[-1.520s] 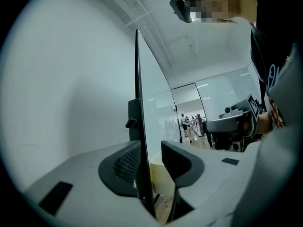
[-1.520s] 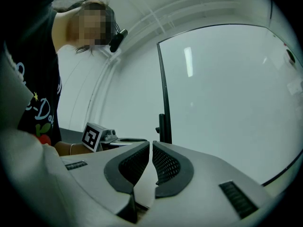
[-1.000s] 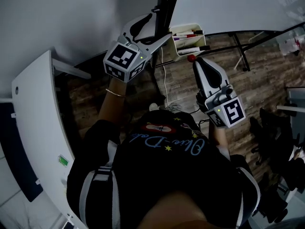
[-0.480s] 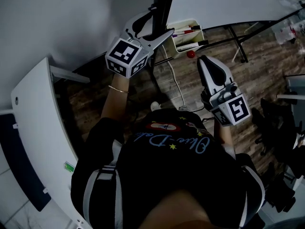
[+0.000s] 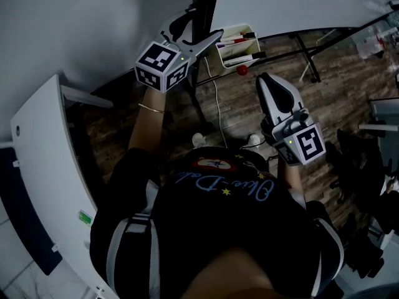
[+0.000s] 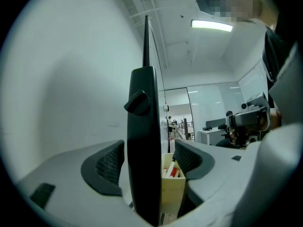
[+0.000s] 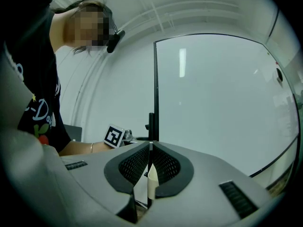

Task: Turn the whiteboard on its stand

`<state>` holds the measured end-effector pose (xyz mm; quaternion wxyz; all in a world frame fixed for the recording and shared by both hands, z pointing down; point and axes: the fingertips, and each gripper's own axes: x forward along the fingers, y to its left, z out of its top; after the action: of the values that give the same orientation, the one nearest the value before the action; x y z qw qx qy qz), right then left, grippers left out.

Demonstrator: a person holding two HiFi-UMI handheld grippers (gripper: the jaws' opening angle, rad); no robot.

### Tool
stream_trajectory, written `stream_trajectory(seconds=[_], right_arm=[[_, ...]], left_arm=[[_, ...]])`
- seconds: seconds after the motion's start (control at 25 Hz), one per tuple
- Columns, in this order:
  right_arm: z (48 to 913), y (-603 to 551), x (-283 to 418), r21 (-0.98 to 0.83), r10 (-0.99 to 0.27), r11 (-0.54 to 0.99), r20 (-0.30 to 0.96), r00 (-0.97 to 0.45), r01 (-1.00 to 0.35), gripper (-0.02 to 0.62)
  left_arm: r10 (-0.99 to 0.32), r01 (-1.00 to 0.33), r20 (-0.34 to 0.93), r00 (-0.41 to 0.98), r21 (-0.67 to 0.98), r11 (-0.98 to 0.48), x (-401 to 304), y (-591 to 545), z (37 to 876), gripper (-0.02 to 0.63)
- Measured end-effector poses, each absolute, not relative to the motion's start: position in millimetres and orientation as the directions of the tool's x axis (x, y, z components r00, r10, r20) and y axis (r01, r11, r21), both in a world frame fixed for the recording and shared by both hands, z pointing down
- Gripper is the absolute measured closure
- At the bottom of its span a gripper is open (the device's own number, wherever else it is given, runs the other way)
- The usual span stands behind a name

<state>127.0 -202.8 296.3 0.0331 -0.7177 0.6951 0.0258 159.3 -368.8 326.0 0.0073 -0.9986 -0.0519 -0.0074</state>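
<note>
Left gripper (image 5: 198, 35) nudged forward, straddling upright stand post (image 6: 142, 141); whiteboard (image 7: 218, 103) vertical.

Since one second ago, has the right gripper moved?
Yes. In the head view the right gripper nearly touched the small red ball before; now it lies further right of it, with a gap between.

- We see a dark wood-plank floor (image 5: 324, 114) filling the middle and right of the head view.
- Black stand legs (image 5: 310, 60) rest on it at the upper centre, splayed toward the right.
- A white cable (image 5: 217, 104) trails down over the boards at centre.
- Two small white shapes (image 5: 198, 140) lie at mid-frame, possibly shoe tips; it is too dim to tell.
- Dark furniture (image 5: 358, 161) stands at the right edge.
</note>
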Motion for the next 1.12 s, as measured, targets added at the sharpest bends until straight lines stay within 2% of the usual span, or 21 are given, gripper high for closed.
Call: stream_trajectory(seconds=[0.16,0.32,0.36,0.56,1.12], right_arm=[[295,-192,139,-0.019,-0.995,-0.034,-0.088,0.035,-0.999,0.555],[285,-187,146,-0.071,-0.99,-0.007,-0.138,0.017,-0.997,0.555],[286,-186,148,-0.072,-0.99,-0.003,-0.138,0.013,-0.997,0.555],[302,-184,160,-0.037,-0.996,0.016,-0.088,-0.013,-0.999,0.555],[307,-218,167,-0.048,-0.984,0.156,-0.091,-0.151,-0.987,0.555]], left_arm=[[0.061,0.062,0.024,0.998,-0.027,-0.998,166,-372,330,0.296],[-0.023,-0.023,0.002,1.0,-0.002,-1.0,167,-383,329,0.393],[-0.027,-0.027,0.006,1.0,0.0,-1.0,167,-384,329,0.399],[-0.041,-0.041,0.026,0.999,0.004,-0.999,168,-385,331,0.397],[-0.085,-0.086,0.054,0.995,0.005,-0.996,167,-384,331,0.391]])
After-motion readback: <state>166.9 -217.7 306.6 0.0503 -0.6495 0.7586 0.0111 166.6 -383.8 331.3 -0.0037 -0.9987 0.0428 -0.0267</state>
